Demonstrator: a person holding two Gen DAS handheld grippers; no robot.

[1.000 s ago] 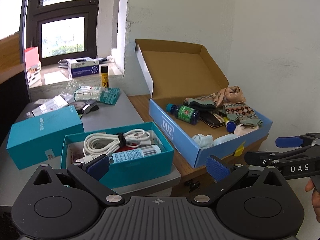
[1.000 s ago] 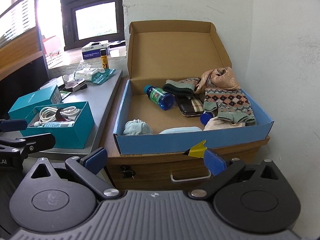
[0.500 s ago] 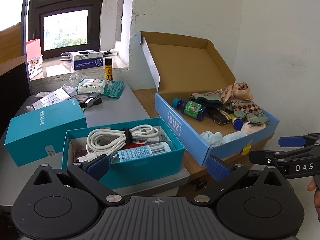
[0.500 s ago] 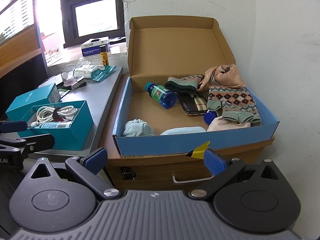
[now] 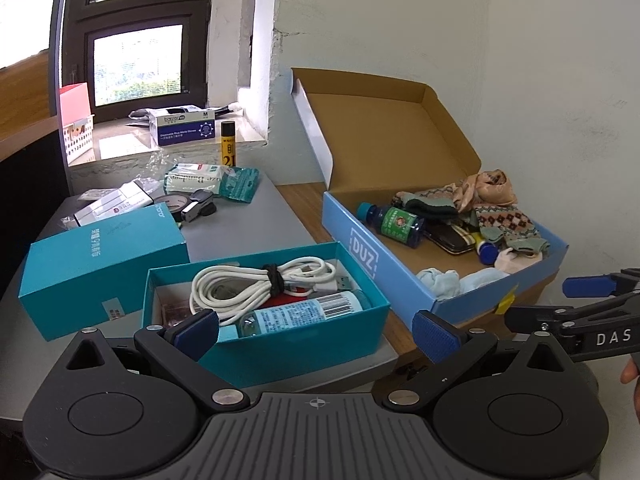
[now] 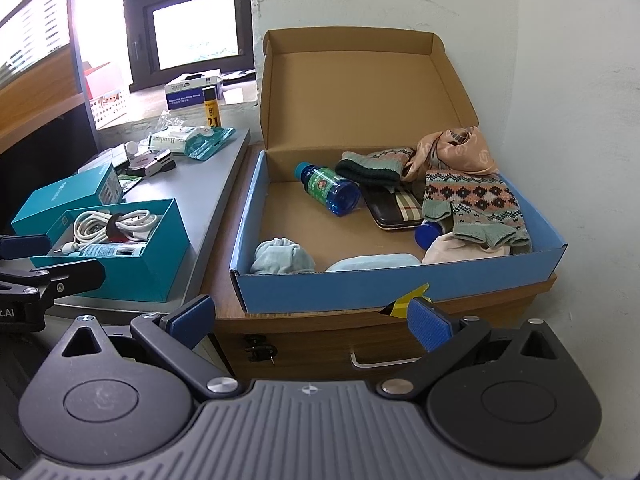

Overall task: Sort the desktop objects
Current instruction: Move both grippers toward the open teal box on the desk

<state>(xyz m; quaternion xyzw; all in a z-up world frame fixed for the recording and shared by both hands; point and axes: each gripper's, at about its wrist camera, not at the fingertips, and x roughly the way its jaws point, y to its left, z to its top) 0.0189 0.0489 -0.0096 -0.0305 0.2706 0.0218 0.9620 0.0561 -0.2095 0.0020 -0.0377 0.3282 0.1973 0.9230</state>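
Note:
An open teal box point(image 5: 280, 344) on the grey desk holds a coiled white cable point(image 5: 260, 284) and a clear labelled bottle point(image 5: 304, 312). To its right a blue cardboard box point(image 6: 400, 284) with a raised brown lid holds a blue bottle point(image 6: 328, 190), patterned socks point(image 6: 472, 204), a plaid wallet point(image 6: 396, 212) and pale blue cloths point(image 6: 282, 258). My left gripper point(image 5: 316, 332) is open and empty just in front of the teal box. Short of the blue box's front wall, my right gripper point(image 6: 308, 320) is open with nothing in it.
The teal box's lid point(image 5: 100, 268) lies left of it. Packets point(image 5: 200, 178), a clip point(image 5: 198, 208) and a yellow tube point(image 5: 228, 148) sit at the desk's far end. A glove box point(image 5: 184, 130) rests on the windowsill. A wooden cabinet point(image 6: 320, 344) carries the blue box.
Both grippers have moved forward a little and tilted, so both boxes sit slightly lower and larger in view. Neither gripper's fingers have changed.

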